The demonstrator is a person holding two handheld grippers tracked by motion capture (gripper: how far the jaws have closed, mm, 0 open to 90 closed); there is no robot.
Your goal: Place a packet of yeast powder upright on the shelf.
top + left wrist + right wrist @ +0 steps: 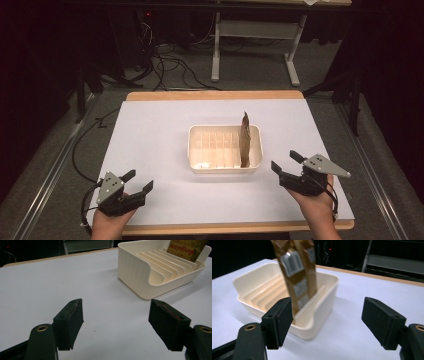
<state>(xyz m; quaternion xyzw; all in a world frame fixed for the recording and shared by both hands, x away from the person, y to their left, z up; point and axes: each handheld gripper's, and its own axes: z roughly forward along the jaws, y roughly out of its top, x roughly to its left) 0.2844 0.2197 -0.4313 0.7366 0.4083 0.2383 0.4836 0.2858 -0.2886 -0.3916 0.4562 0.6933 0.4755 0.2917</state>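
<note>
High view: fixed above the near edge, facing forward and down over the whole table (150,150). Both gripper views sit low, close to the surface, each facing the cream rack (155,277) (shared subject) from opposite sides.

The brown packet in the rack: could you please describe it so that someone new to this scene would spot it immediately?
Start at the white table, then find the cream slotted rack near its middle. The brown packet stands upright in the rack's rightmost slots, nearer the right claw. It is the one tall, dark thing there, with a barcode label on its side.
</note>
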